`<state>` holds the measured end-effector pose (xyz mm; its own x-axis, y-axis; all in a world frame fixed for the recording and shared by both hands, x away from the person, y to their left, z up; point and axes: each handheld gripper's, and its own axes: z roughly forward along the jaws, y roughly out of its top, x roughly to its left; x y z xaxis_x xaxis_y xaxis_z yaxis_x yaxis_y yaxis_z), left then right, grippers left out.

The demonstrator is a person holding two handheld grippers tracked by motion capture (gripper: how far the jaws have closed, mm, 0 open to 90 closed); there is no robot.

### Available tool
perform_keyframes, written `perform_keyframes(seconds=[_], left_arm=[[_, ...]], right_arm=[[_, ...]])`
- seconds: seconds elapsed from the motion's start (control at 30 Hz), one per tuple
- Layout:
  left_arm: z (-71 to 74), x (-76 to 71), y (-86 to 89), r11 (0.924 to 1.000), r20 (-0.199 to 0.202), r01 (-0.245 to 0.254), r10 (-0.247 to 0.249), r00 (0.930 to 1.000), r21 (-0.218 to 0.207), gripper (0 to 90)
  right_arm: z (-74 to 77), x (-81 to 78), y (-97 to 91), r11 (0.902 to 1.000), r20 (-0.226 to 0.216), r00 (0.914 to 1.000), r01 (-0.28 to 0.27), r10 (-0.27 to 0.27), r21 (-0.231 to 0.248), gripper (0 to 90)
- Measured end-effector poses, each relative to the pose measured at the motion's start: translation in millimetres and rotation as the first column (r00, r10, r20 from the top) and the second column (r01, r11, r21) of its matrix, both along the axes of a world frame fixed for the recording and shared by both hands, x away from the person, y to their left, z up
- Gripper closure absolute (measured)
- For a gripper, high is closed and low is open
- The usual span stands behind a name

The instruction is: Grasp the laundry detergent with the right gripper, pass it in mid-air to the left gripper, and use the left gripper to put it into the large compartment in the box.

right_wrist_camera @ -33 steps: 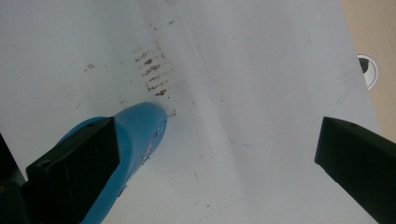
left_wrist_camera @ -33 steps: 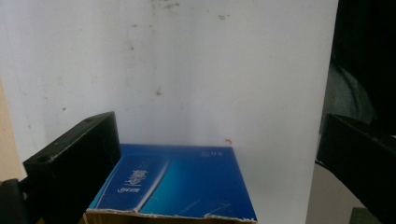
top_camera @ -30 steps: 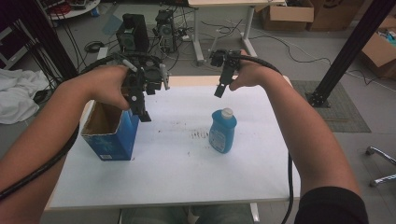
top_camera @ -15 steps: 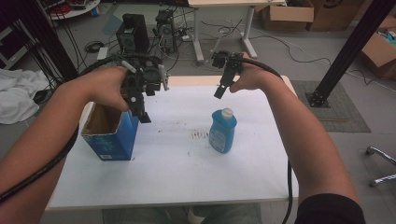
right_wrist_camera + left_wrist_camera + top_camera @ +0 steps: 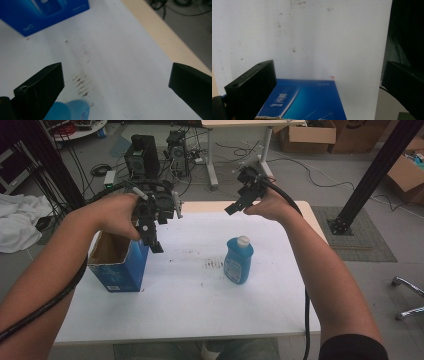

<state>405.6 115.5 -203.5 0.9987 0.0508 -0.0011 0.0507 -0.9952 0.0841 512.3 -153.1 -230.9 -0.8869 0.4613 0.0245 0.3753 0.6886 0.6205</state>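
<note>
Barely any change from a moment ago: left gripper [image 5: 155, 245] still hovering wide open over the open blue cardboard box [image 5: 117, 265], right gripper [image 5: 235, 208] lifted slightly, jaws apart, beyond the upright blue plastic bottle [image 5: 238, 260] right of that box — no grasp begun yet.

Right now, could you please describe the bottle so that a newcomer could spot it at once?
On the white table, right of the dark scuff marks at its middle, stands the blue bottle. Unlike the open blue box near the left edge, it is rounded, translucent and has a white cap.
</note>
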Motion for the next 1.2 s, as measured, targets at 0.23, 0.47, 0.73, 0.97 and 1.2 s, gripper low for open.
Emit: perform_keyframes(seconds=[0.23, 0.47, 0.73, 0.97, 1.2], left_arm=[[-3.6, -2.4, -0.2, 1.0, -0.007, 0.004, -0.004, 1.0, 0.0, 0.1], [-5.6, -3.1, -2.4, 0.9999, -0.006, 0.017, -0.017, 0.9998, -0.003, 0.1], [-4.8, -3.4, -4.2, 0.9994, -0.003, 0.031, -0.031, 0.9995, -0.014, 0.1], [-6.9, -1.6, -4.8, 0.9991, -0.004, 0.04, -0.04, 0.9992, -0.013, 0.1], [-5.9, -0.7, -7.8, 0.998, 0.002, 0.06, -0.06, 0.9982, -0.021, 0.1]], right_arm=[[-9.6, -6.5, -34.9, 0.9782, 0.024, 0.9947, 0.094, -0.1, 0.185, 0.0], [-22.0, -23.0, -73.6, 0.951, 0.026, 0.9864, 0.149, -0.162, 0.271, 0.0], [-32.7, -53.8, -107.9, 0.9329, 0.049, 0.9819, 0.158, -0.183, 0.324, 0.0], [-55.2, -94.5, -131.4, 0.9287, 0.052, 0.9816, 0.156, -0.184, 0.336, 0.0], [-80.7, -138.0, -128.8, 0.9338, 0.076, 0.984, 0.128, -0.162, 0.334, 0.0]])
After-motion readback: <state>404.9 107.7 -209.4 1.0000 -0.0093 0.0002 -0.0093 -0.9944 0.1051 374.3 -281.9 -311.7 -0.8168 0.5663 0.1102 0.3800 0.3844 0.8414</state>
